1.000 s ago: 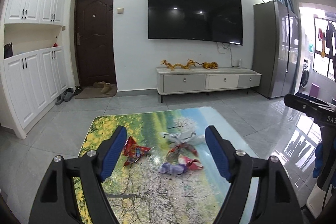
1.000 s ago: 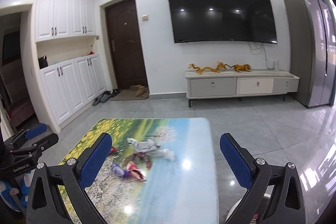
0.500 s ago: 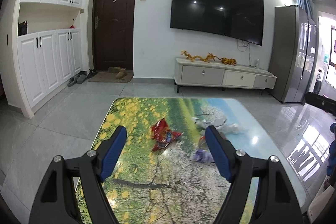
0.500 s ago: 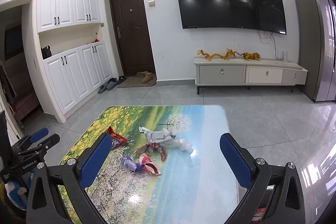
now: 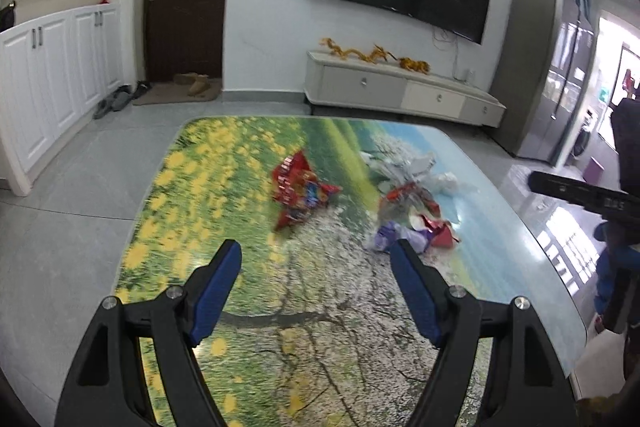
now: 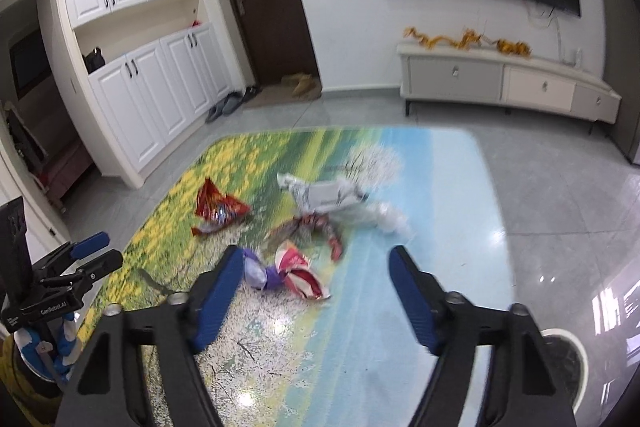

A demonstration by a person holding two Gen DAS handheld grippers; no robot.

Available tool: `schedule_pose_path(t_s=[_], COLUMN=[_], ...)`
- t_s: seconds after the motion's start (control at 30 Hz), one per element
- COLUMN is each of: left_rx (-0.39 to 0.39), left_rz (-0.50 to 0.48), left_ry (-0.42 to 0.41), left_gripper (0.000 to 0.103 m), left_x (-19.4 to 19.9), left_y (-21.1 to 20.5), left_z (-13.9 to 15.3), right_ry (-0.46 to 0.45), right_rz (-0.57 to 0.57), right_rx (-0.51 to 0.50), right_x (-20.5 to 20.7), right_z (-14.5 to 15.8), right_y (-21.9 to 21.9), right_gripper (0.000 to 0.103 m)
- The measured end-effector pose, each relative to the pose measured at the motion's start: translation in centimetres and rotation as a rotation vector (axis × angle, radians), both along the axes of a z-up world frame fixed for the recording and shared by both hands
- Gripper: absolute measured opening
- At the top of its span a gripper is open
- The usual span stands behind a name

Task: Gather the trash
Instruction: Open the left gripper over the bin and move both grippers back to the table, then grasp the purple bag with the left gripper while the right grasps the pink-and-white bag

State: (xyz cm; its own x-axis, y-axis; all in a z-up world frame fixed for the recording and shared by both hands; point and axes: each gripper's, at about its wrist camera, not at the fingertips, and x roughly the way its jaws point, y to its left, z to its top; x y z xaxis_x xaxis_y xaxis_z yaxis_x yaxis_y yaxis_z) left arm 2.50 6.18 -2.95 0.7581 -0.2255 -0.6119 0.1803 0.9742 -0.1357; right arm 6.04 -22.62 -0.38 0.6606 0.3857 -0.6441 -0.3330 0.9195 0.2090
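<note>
Red wrapper [image 5: 298, 189]; flowery landscape-print table [image 5: 192, 187]

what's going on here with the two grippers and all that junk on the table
A person holds a gripper in each hand above a table with a printed landscape top. Crumpled trash lies on it: a red snack wrapper, a white wrapper and a purple and red wrapper nearest the right gripper. The left gripper points toward the red snack wrapper. Both are open and empty, so nothing is collected yet.
</note>
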Motion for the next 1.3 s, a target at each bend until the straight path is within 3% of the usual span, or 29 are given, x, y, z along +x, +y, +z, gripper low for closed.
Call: schedule_pose_path(t_s=[0.2, 0.4, 0.7, 0.8, 0.87, 0.93, 1.0, 1.07, 1.3], left_rx=[0.011, 0.013, 0.080, 0.085, 0.082, 0.080, 0.070, 0.058, 0.056], left_rz=[-0.153, -0.227, -0.400, -0.456, -0.480, -0.492, -0.506, -0.517, -0.505], left_ry=[0.048, 0.089, 0.123, 0.140, 0.158, 0.177, 0.196, 0.217, 0.225], left_gripper=[0.075, 0.070, 0.069, 0.069, 0.069, 0.069, 0.065, 0.052, 0.049], left_x=[2.7, 5.1, 8.6, 10.1, 10.9, 11.5, 11.6, 11.5, 10.0], left_y=[-3.1, -5.0, -8.1, -8.8, -9.3, -9.7, -10.1, -10.3, -10.7], left_z=[-1.9, -3.1, -4.6, -5.1, -5.5, -6.1, -6.6, -7.0, -7.2], right_ry=[0.093, 0.154, 0.189, 0.203, 0.202, 0.205, 0.205, 0.208, 0.214], right_rz=[0.106, 0.158, 0.231, 0.248, 0.252, 0.253, 0.247, 0.236, 0.191], right_rx=[-0.019, -0.020, -0.029, -0.020, -0.013, 0.001, 0.009, 0.019, 0.060], right_x=[2.1, 4.0, 6.2, 6.9, 7.0, 7.0, 6.8, 6.4, 4.7], right_z=[-3.7, -6.4, -8.4, -9.0, -9.2, -9.3, -9.3, -9.3, -9.2], right_y=[1.9, 2.7, 3.4, 3.2, 3.0, 2.5, 1.8, 1.0, -1.4], right_gripper=[0.063, 0.060, 0.054, 0.044, 0.033, 0.030, 0.030, 0.029, 0.029])
